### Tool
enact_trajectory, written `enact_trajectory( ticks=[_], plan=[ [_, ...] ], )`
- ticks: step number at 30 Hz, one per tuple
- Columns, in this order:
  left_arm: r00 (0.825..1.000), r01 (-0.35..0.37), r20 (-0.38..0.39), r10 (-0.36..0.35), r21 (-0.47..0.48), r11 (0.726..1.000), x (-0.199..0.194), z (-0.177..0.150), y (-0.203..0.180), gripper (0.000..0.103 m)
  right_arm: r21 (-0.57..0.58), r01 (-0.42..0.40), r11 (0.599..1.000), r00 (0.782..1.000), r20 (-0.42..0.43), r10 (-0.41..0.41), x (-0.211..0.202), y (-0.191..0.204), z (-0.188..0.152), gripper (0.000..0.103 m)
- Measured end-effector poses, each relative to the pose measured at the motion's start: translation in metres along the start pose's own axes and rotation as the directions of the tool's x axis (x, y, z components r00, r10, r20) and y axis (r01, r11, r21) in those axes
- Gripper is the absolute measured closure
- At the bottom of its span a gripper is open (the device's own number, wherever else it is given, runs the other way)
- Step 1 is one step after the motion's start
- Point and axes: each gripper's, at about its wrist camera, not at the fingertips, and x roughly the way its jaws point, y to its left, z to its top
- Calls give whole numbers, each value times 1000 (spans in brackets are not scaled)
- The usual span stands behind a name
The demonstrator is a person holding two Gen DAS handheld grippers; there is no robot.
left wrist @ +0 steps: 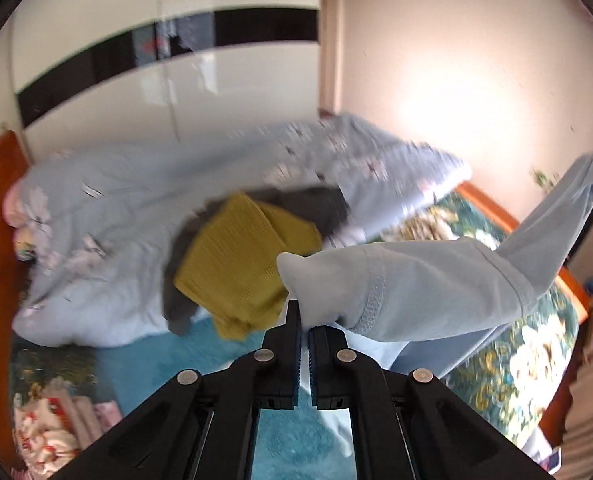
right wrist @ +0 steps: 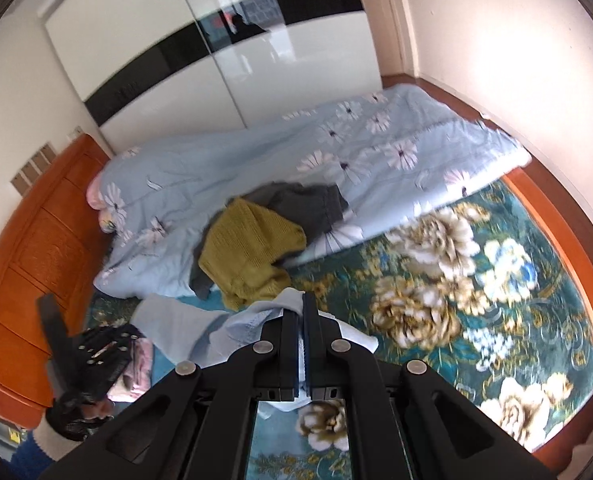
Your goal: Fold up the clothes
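Above the bed's (right wrist: 436, 280) near edge, both hand-held grippers, left (left wrist: 303, 322) and right (right wrist: 300, 312), are clamping the pale blue garment (left wrist: 416, 280), probably spreading it taut, needing lowering flat for folding.

No writing to read anywhere in this room.
The patterned bedspread (right wrist: 476, 280), the flowered duvet (right wrist: 336, 152) and the glossy wardrobe doors (right wrist: 200, 68) carry only flowers, stripes and reflections; the red marks on the stacked cloth (left wrist: 44, 420) are too blurred to make out.
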Motion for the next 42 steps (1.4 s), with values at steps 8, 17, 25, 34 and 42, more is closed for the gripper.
enact_trajectory(
  ticks=[8,17,25,34,42],
  plan=[
    [986,-126,90,137,-115,985,-95,3,-15,100,-81,-132,988,988,72,138,-44,-30,8,101],
    [990,-136,-69,126,-171,976,-144,-88,-58,100,-54,-217,975,976,15,218,-75,-67,-44,101],
    [986,-134,-119,118,-133,982,-129,-79,-48,100,-59,-239,969,970,22,241,-80,-62,-48,101],
    [889,-191,-458,12,-348,918,39,-152,34,99,-5,-65,998,955,-290,61,101,-29,-56,101],
    [817,-196,-573,-67,-385,902,140,-175,84,99,6,120,993,863,-494,-101,237,-14,-72,101]
  ],
)
